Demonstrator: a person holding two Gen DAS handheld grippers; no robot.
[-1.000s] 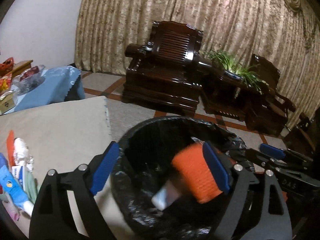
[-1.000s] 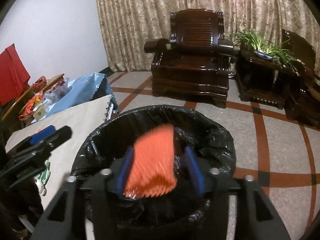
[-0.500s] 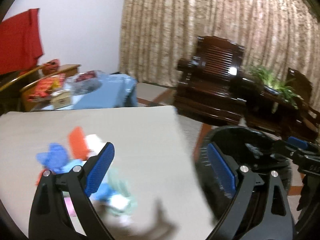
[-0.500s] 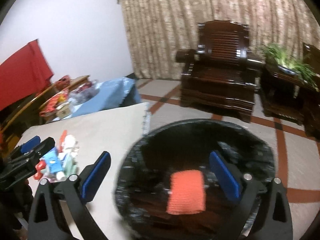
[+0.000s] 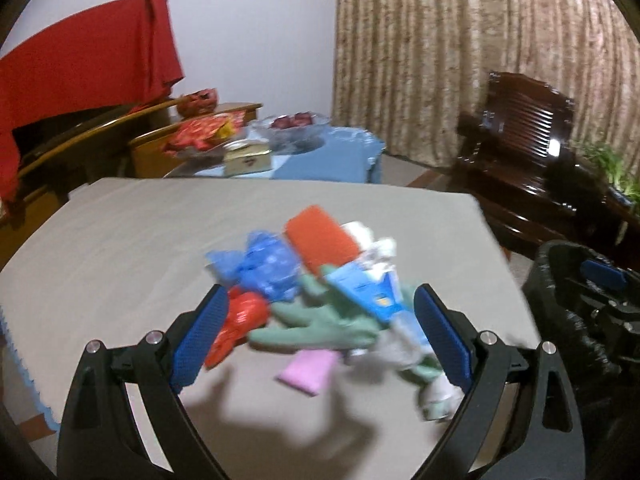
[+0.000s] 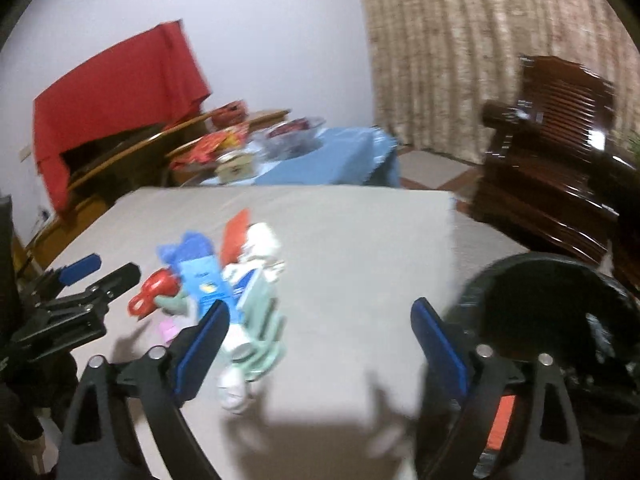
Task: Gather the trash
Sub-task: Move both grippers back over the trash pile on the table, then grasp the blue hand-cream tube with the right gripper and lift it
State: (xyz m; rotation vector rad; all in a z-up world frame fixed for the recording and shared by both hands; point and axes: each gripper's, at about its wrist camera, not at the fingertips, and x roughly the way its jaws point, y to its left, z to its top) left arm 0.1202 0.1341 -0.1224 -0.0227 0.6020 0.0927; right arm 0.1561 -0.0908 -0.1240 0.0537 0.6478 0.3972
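A pile of trash lies on the grey table [image 5: 120,240]: an orange sponge [image 5: 320,240], a blue plastic bag [image 5: 264,266], a red wrapper [image 5: 238,320], a green glove [image 5: 316,326], a blue-and-white carton [image 5: 366,290] and a pink piece [image 5: 308,372]. My left gripper [image 5: 320,340] is open and empty, just above the pile's near side. My right gripper [image 6: 320,348] is open and empty over the table, between the pile [image 6: 224,280] and the black-lined bin [image 6: 552,312]. An orange sponge [image 6: 502,420] shows inside the bin. The bin also shows at the right of the left wrist view [image 5: 568,280].
A blue-clothed side table [image 5: 320,156] with a box and bowls stands behind the grey table. Dark wooden armchairs [image 5: 520,152] stand at the right before the curtain. A red cloth [image 5: 80,72] hangs at the left. The table's right edge [image 6: 452,240] borders the bin.
Both grippers have swung left from the bin toward the trash pile on the table. The right gripper let go of the orange sponge, which now lies in the bin.
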